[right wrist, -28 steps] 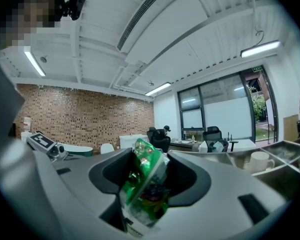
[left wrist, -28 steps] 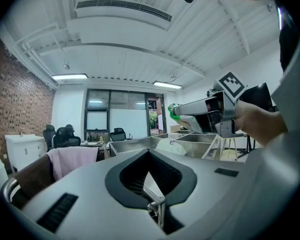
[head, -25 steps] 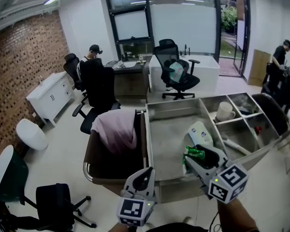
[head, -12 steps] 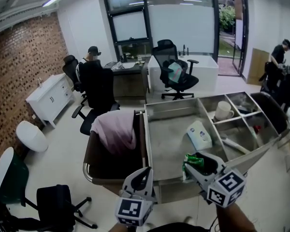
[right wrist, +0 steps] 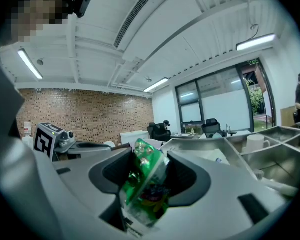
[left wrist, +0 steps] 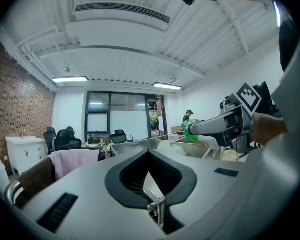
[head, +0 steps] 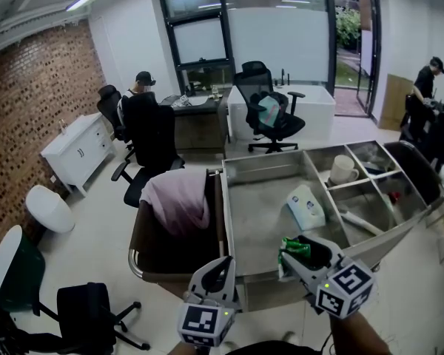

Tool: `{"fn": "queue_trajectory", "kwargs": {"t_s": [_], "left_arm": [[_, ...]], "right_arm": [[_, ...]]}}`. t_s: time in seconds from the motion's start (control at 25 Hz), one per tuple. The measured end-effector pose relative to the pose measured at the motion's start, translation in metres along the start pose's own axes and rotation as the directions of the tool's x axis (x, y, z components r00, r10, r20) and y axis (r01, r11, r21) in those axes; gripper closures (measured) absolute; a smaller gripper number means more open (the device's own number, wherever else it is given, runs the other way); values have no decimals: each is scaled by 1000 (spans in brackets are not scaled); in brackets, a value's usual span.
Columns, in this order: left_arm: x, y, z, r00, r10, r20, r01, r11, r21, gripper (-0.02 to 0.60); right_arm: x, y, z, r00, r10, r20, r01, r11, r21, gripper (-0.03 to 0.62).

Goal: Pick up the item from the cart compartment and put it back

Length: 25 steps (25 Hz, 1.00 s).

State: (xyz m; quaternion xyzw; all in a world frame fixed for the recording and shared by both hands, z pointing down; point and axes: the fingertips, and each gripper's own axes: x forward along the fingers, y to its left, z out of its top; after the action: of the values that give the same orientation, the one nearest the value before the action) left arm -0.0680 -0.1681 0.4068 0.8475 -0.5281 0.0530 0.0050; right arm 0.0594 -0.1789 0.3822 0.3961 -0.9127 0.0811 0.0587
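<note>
A crumpled green snack packet (right wrist: 147, 184) stands upright between the jaws of my right gripper (right wrist: 149, 155), which is shut on it. In the head view that right gripper (head: 286, 252) holds the packet (head: 296, 248) over the near right corner of the cart's large steel compartment (head: 257, 214). My left gripper (head: 220, 270) hangs at the cart's front edge, left of the right one, with its jaws together and nothing in them. From the left gripper (left wrist: 149, 154) view, the packet (left wrist: 189, 129) shows at the right gripper's tip, off to the right.
A white soft pack (head: 305, 205) lies in the large compartment. Smaller compartments to the right hold a white cup (head: 344, 170) and small items. A pink cloth (head: 177, 198) drapes over the brown bin beside the cart. Office chairs, desks and people stand farther back.
My right gripper with the green packet has sunk a little and drawn nearer the compartment's front edge. The left gripper has stayed where it was.
</note>
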Motion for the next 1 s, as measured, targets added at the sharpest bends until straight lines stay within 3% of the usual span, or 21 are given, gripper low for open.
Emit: {"fn": "queue_trajectory", "kwargs": {"t_s": [1.0], "left_arm": [[-1, -4, 9, 1000, -4, 0, 4, 1000, -15, 581]], "right_arm": [[-2, -1, 1, 1000, -1, -10, 0, 1000, -7, 359]]}}
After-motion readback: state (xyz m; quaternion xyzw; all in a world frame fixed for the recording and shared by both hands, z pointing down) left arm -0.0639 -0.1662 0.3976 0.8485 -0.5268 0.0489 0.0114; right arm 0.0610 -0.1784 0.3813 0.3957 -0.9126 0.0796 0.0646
